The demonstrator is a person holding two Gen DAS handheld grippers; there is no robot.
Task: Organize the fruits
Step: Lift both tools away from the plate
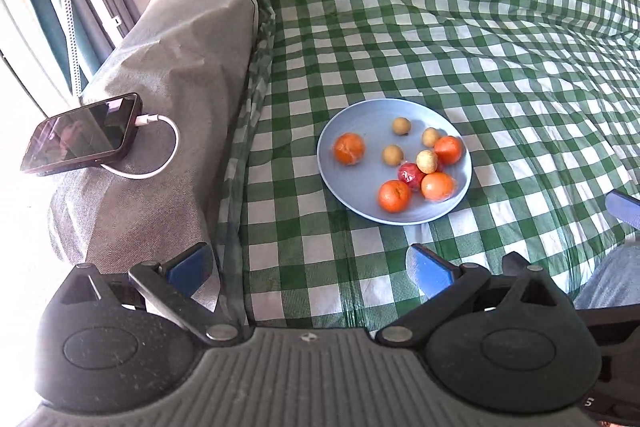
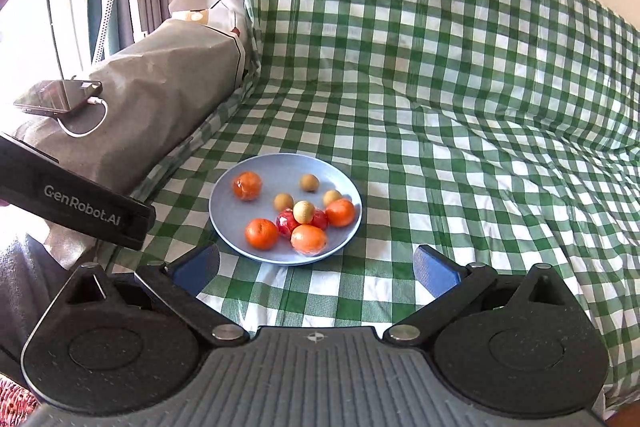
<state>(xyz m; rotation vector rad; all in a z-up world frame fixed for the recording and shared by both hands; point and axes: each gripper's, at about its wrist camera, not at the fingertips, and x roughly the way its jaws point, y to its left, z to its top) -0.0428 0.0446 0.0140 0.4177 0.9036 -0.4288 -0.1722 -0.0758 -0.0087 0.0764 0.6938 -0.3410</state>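
Both my grippers hang above the green-checked cloth (image 1: 440, 27), and nothing sits between the fingers of either one. My left gripper (image 1: 308, 267) has its blue pads spread wide at the bottom of its frame; my right gripper (image 2: 316, 267) stands just as wide, pads far apart, empty.

The fruits all lie on the light blue plate (image 1: 352, 115), which rests on the cloth right of centre in the left view and just below centre in the right view (image 2: 224, 195). Four oranges (image 1: 349, 148) are on it — one alone at the plate's left side, three toward its lower right rim. Between those three sit two red fruits (image 1: 410, 177) in shiny wrap, touching each other, and one pale round fruit (image 1: 427, 161) rests on top of them. Three more small tan fruits (image 1: 401, 126) lie loose in the plate's middle and upper part.

In the left part of both frames a phone (image 1: 80, 133) with a white cable (image 1: 160, 147) plugged in lies on a grey-covered armrest (image 1: 168, 47). The dark body of my left gripper crosses the left edge of the right view
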